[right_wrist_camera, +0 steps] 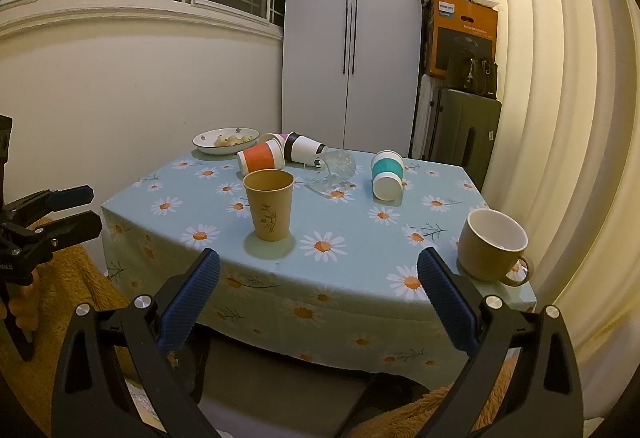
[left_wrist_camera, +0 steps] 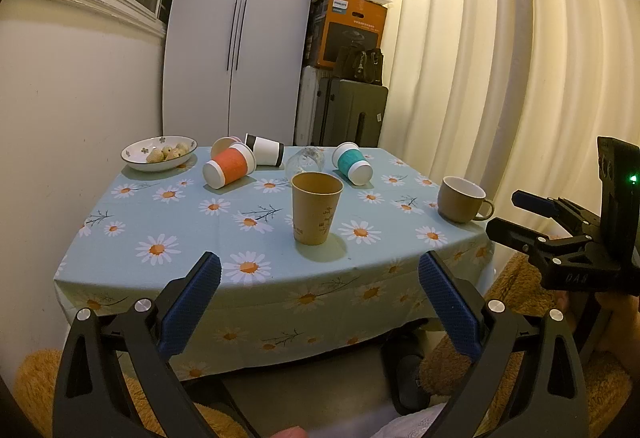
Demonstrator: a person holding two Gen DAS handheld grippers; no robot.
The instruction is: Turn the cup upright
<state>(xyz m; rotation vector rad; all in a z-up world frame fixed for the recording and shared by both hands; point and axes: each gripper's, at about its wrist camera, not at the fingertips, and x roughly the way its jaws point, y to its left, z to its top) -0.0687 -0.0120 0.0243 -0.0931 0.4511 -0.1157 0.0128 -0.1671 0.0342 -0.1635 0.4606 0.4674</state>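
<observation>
Bench [left_wrist_camera: 192, 222], covered by a light-blue daisy cloth, fills the middle of both views.

Left tool [left_wrist_camera: 320, 292]: blue-padded fingers spread wide, nothing between them, held off the near edge of the bench. Right tool [right_wrist_camera: 319, 290]: same state, fingers wide apart and empty, short of the near edge; seen side-on at the right border of the left wrist view.

Bowl [left_wrist_camera: 159, 153] with small pale lumps of food, far left corner of the bench.

Tan mug [left_wrist_camera: 460, 199], upright, handle to the right, near the right edge.

Brown paper cup [left_wrist_camera: 316, 208], upright, mouth open to the top, standing near the front middle, apart from the others.

Orange cup [left_wrist_camera: 229, 169], on its side, far left of centre. A black-and-white cup [left_wrist_camera: 265, 150] lies on its side just behind it, and a pinkish cup [left_wrist_camera: 221, 145] is partly hidden behind both.

Teal cup [left_wrist_camera: 353, 162], on its side, far right of centre, white base toward the camera.

Clear glass [right_wrist_camera: 336, 168], on its side between the black-and-white and teal cups.
</observation>
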